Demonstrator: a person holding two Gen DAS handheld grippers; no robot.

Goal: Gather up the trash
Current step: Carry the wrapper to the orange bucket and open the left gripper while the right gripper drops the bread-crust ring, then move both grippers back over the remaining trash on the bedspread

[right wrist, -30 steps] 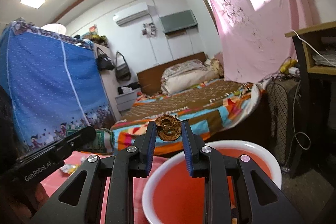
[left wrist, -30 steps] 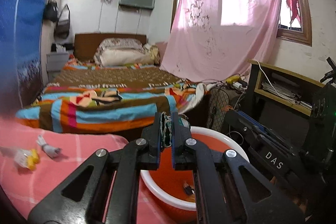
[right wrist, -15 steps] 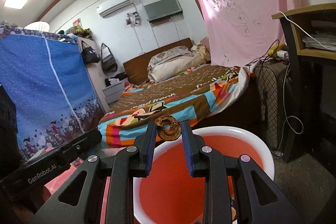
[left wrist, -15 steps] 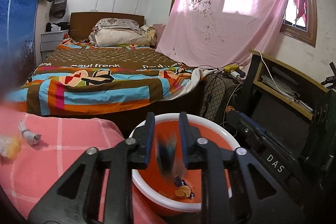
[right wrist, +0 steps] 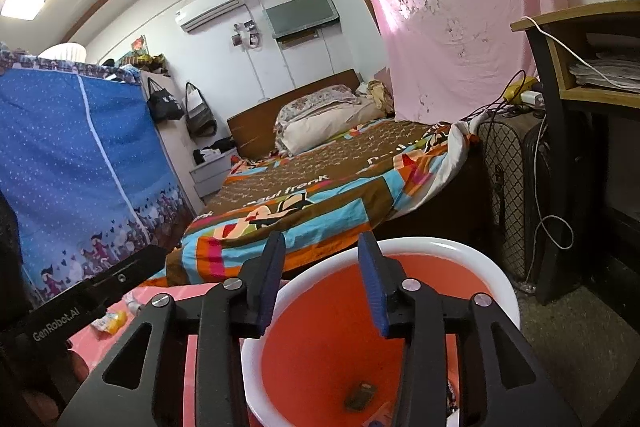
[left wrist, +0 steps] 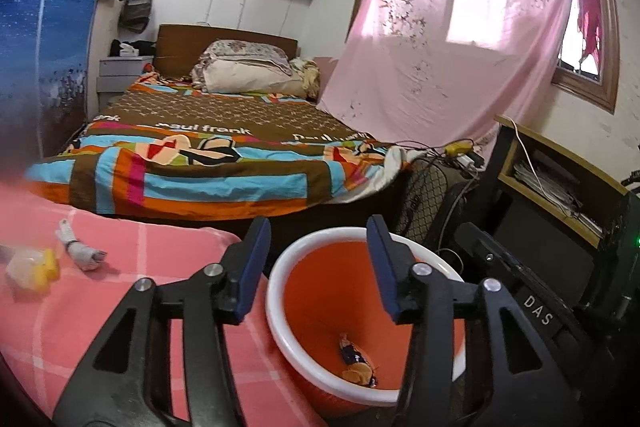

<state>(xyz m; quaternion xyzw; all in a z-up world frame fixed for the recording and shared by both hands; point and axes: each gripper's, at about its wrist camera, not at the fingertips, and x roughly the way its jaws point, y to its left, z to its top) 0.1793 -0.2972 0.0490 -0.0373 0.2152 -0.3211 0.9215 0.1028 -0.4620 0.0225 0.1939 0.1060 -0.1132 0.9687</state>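
Note:
An orange basin with a white rim [left wrist: 280,267] [right wrist: 452,247] stands below both grippers. My left gripper [left wrist: 316,239] hangs over it, its jaws opening with nothing between them. A dark wrapper and a yellowish scrap [left wrist: 356,363] lie on the basin's floor. My right gripper [right wrist: 320,251] is also above the basin, its jaws opening and empty, and a brown scrap [right wrist: 360,395] lies in the basin beneath it. On the pink checked cloth [left wrist: 120,307] lie a yellow-and-clear wrapper [left wrist: 32,267] [right wrist: 108,321] and a crumpled white piece [left wrist: 80,251].
A bed with a striped blanket [left wrist: 200,167] runs behind the basin. A wire fan guard [left wrist: 428,195], cables and a dark shelf unit [left wrist: 560,187] crowd the right. A blue fabric wardrobe [right wrist: 72,167] stands at the left. The right tool's black housing [left wrist: 536,307] sits beside the basin.
Both grippers opened. The left one let its wrapper fall into the basin. The brown ring-shaped piece has left the right gripper's jaws. Both views now look deeper into the basin.

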